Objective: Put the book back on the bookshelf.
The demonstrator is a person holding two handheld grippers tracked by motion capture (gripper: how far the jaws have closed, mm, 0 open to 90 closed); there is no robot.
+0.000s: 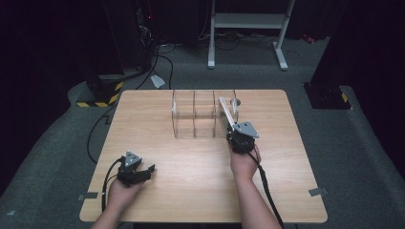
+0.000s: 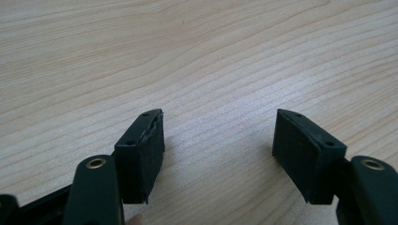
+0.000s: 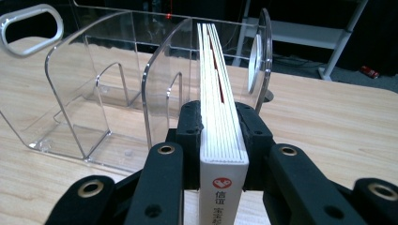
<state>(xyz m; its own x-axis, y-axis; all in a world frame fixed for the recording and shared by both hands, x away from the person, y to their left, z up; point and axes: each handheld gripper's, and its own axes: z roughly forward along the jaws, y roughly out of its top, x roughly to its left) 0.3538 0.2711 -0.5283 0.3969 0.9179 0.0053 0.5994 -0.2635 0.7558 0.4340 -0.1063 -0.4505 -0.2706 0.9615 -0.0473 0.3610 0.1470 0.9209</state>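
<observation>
**Ana:** Two grippers were in play, and the right gripper [image 3: 220, 136] had its jaws clamped on a white book [image 3: 217, 93], pinching it by the covers near the spine end with the page edges facing up.

**Ben:** And where did that put the book?

**Ana:** Right at the near edge of the clear acrylic file rack [image 1: 203, 114], lined up with the rightmost slot. From the high view the book [image 1: 228, 112] slanted up over the rack's right end, far of the hand.

**Ben:** How would it handle, you reckon?

**Ana:** Stiff enough across the covers, moderately heavy I'd say, but gripped at one end the free end could sag or fan open. Glossy cover, so it might slip. Holding close to the spine looked the sound choice. The rack seemed light and likely to slide if bumped.

**Ben:** The other hand?

**Ana:** The left gripper [image 1: 136, 172] rested near the table's [image 1: 191, 191] near left corner, jaws spread wide, nothing between them.

**Ben:** Anything unclear?

**Ana:** The cover lettering was cut off at the bottom, and the transparent dividers blurred into each other, so the slot's width was hard to judge.
</observation>
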